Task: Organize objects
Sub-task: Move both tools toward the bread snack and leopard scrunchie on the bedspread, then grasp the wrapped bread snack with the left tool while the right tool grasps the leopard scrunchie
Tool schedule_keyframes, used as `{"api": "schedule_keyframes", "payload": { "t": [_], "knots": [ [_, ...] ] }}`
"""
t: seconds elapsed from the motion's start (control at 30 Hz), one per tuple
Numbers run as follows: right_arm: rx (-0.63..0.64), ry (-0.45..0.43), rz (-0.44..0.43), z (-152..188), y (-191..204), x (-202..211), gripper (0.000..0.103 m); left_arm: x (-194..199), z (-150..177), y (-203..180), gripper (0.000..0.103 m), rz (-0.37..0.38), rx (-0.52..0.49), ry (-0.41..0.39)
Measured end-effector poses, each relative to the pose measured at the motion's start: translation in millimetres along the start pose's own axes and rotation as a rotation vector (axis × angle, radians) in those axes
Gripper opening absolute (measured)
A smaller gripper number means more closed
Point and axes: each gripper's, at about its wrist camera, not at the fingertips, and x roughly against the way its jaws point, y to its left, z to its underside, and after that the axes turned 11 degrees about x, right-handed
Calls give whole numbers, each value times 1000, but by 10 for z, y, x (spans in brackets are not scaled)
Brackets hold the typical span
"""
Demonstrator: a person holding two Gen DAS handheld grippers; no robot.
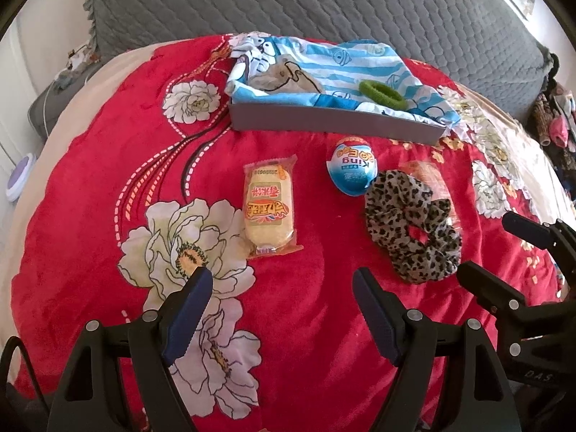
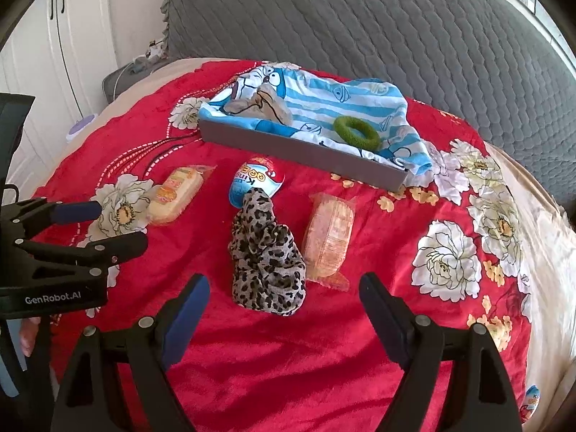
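On the red flowered blanket (image 1: 306, 324) lie a yellow snack cake packet (image 1: 268, 205) (image 2: 176, 194), a blue and white toy egg (image 1: 351, 169) (image 2: 257, 178), a leopard scrunchie (image 1: 406, 223) (image 2: 262, 262) and a clear cracker packet (image 2: 329, 237). Behind them stands a grey box (image 1: 324, 118) (image 2: 298, 151) lined with blue cartoon cloth, with a green hair ring (image 1: 381, 93) (image 2: 356, 131) inside. My left gripper (image 1: 282, 277) (image 2: 120, 225) hovers open just short of the cake packet. My right gripper (image 2: 284, 281) (image 1: 486, 244) hangs open just short of the scrunchie. Both hold nothing.
A grey quilted cover (image 1: 288, 0) rises behind the box. A second toy egg (image 2: 531, 401) lies at the blanket's near right edge. White cupboards (image 2: 36, 36) stand at the left, and a heap of small clothes (image 1: 554, 115) sits at the far right.
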Motion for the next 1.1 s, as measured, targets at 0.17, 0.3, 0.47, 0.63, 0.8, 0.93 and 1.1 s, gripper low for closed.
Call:
{"api": "schedule_keyframes", "payload": {
  "t": [0.17,0.3,0.47,0.63,0.8,0.93,1.1],
  "knots": [
    [-3,16,4,-24,-28,-100,85,-107,-58,28,81,-5,14,5],
    [1,30,6,-47,-33,-186,85,-208,-101,41,81,-11,22,12],
    [10,41,11,-96,-39,-283,85,-318,-132,40,81,-11,24,27],
    [21,51,21,-151,-41,-385,85,-370,-177,62,81,-10,34,26],
    [29,54,14,-196,-36,-460,85,-446,-220,99,81,-11,46,34],
    [32,65,13,-210,-37,-521,85,-502,-256,115,81,-8,49,35],
    [34,74,11,-221,-44,-594,85,-583,-283,136,81,-9,57,45]
  ]
}}
